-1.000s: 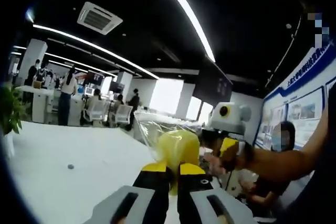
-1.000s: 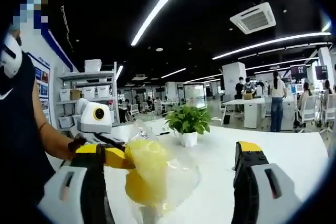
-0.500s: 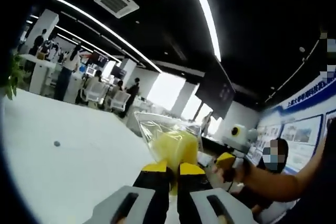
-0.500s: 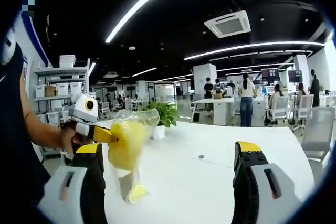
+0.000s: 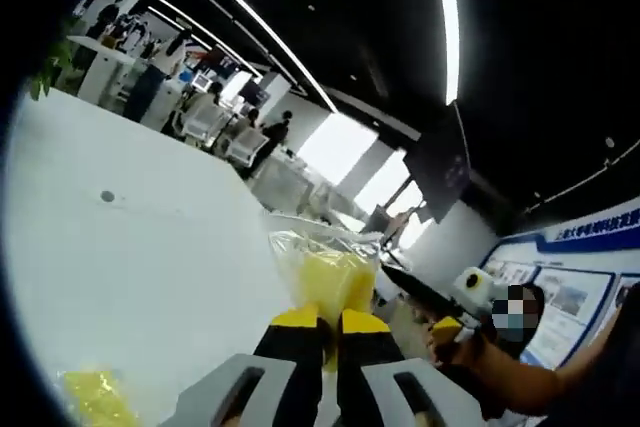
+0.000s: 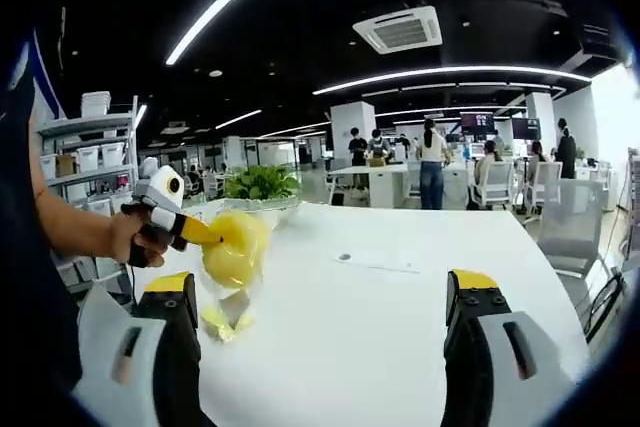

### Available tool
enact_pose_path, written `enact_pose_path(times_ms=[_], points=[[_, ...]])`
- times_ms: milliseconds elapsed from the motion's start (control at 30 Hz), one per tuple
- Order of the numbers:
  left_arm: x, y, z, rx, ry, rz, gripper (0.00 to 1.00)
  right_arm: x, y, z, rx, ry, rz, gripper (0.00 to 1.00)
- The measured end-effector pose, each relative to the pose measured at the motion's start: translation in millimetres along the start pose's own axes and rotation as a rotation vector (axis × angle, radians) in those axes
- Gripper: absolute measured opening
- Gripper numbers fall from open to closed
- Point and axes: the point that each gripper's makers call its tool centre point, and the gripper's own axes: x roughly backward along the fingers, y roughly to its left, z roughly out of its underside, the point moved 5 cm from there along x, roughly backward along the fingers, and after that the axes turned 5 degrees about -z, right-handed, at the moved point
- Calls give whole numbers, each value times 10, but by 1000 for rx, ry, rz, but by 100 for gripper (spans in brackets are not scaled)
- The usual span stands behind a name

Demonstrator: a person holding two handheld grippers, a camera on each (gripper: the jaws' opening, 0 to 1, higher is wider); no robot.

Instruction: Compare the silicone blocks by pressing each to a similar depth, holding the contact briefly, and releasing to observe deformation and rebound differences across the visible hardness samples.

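The white desk (image 6: 400, 297) lies bare and open across its middle and toward its far edge, save a small round dark spot (image 6: 343, 257). Near its left edge a bagged yellow block (image 6: 232, 247) hangs from the left gripper (image 6: 205, 234), with a yellow piece (image 6: 222, 323) below. A potted plant (image 6: 261, 185) stands at the far-left corner.

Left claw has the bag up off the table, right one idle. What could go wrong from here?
1. The left claw pinches only a bunched fold of the clear plastic bag of yellow silicone blocks; it may slip.
2. One yellow piece already lies on the white table; more could drop out.
3. The right claw is open, supporting nothing.
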Motion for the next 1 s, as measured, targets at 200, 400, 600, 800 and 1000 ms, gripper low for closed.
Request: enact_pose_path(times_ms=[200, 400, 600, 800, 1000], points=[[-72, 257, 259, 84, 60, -15, 1, 136, -4, 263, -2, 32, 31, 97], [-154, 454, 479, 176, 111, -16, 0, 277, 25, 656, 45, 151, 37, 97], [-252, 649, 676, 293, 150, -37, 1, 350, 66, 866, 56, 170, 40, 97], [-321, 852, 861, 320, 200, -74, 1, 375, 92, 981, 27, 175, 50, 97], [-352, 955, 974, 372, 224, -94, 1, 396, 157, 1079, 7, 181, 45, 97]])
